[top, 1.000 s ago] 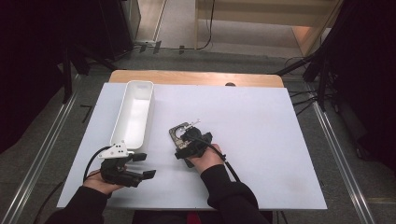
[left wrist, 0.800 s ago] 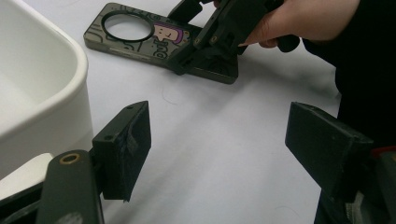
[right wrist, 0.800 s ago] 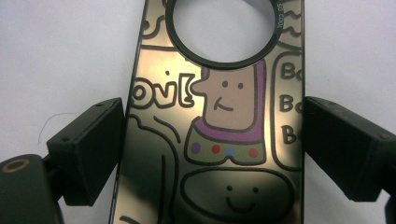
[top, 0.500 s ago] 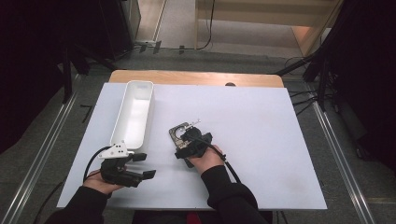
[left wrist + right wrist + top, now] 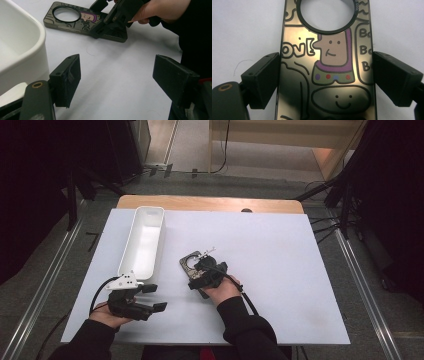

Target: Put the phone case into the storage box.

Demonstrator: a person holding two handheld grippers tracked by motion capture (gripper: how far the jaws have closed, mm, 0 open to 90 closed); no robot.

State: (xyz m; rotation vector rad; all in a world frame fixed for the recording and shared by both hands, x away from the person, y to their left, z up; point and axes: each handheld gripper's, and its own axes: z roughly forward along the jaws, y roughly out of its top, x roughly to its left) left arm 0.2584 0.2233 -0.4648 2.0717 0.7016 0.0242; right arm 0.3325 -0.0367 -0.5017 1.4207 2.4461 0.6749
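Left gripper [image 5: 150, 297]: I am resting it low on the sheet near my edge of the table, jaws standing wide apart with nothing between them; I judge I am parking it here to stay out of the right hand's way.
White tray [image 5: 143, 240]: the long, empty white plastic tray is lying just beyond my left gripper, running away from me, probably waiting as the drop-off spot.
Phone case [image 5: 329, 65]: the glossy bronze-coloured phone case, with black cartoon drawings, a purple-collared figure and a round camera hole, is lying flat on the sheet near the table's middle, right of the tray.
Right gripper [image 5: 325, 78]: I am straddling the case's long sides, the jaws having just been closing a little; the pads are sitting at its edges, yet whether they are pressing already I cannot tell.
Surface [image 5: 280, 270]: a plain white sheet is covering a wooden table [image 5: 210, 203], giving the flat case little to grab under.
Room: dark, with grey floor and cables lying around.
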